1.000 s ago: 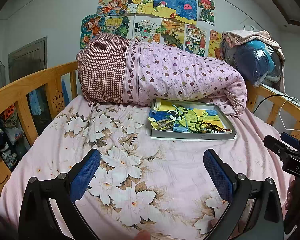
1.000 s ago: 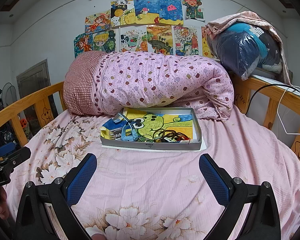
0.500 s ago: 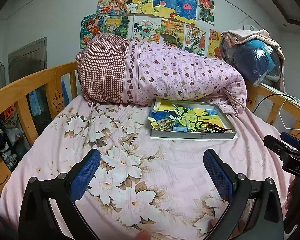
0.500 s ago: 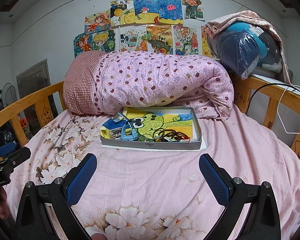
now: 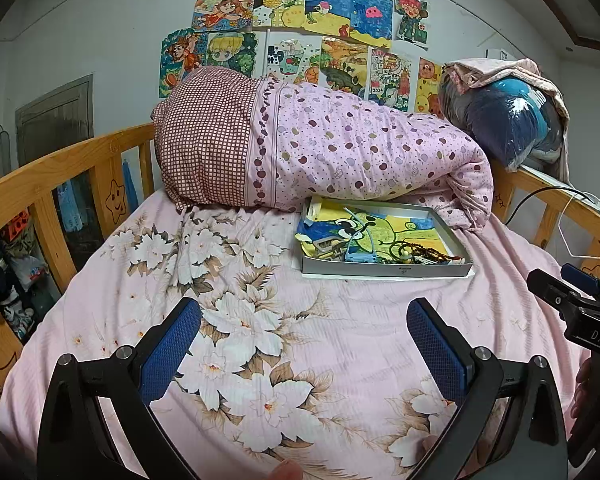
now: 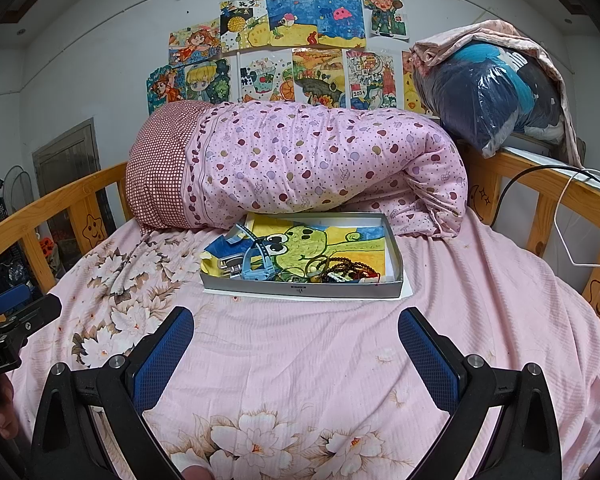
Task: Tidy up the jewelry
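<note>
Moved: nothing is shifting; both grippers are hovering over the bed as before.
Left gripper (image 5: 302, 330): fingers standing wide apart, holding nothing.
Right gripper (image 6: 296, 338): fingers likewise spread, empty.
Tray (image 6: 300, 289): sitting on the pink sheet (image 6: 300, 360) against the rolled quilt (image 6: 300, 164).
Jewelry (image 6: 340, 272): lying heaped in the tray's near right corner.
Left view only: the right gripper is showing at its right edge.
Right view only: beads are reading clearer, beside a blue hair clip (image 6: 256, 268).
</note>
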Available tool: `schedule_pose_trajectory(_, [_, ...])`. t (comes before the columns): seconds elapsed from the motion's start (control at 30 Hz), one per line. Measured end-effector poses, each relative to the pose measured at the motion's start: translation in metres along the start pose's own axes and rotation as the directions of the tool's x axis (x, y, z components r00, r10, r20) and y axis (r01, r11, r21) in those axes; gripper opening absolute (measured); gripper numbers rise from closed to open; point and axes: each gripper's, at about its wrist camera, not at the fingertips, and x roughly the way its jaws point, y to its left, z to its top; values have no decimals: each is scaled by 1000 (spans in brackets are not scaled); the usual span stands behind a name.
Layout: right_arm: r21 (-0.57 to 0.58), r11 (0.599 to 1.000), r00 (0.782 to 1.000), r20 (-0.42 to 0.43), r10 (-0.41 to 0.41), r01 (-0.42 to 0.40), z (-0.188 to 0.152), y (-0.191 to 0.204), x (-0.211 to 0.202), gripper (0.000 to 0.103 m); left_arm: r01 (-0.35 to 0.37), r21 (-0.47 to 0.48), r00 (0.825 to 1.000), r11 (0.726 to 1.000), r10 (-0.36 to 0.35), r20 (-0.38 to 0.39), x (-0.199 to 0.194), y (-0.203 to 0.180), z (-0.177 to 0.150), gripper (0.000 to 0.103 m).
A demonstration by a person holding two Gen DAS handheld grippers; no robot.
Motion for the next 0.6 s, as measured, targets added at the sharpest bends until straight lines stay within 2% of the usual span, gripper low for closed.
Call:
schedule_pose_trajectory(0.5, [1, 1000, 1000, -3, 1, -1, 1, 0, -1, 103, 2, -1, 1000, 1000, -2, -10, 0, 2, -1, 101])
schedule_pose_trajectory(0.6, [2, 1000, 1000, -3, 1, -1, 1, 0, -1, 103, -43, 15, 999, 999, 43, 4, -2, 3, -1, 101])
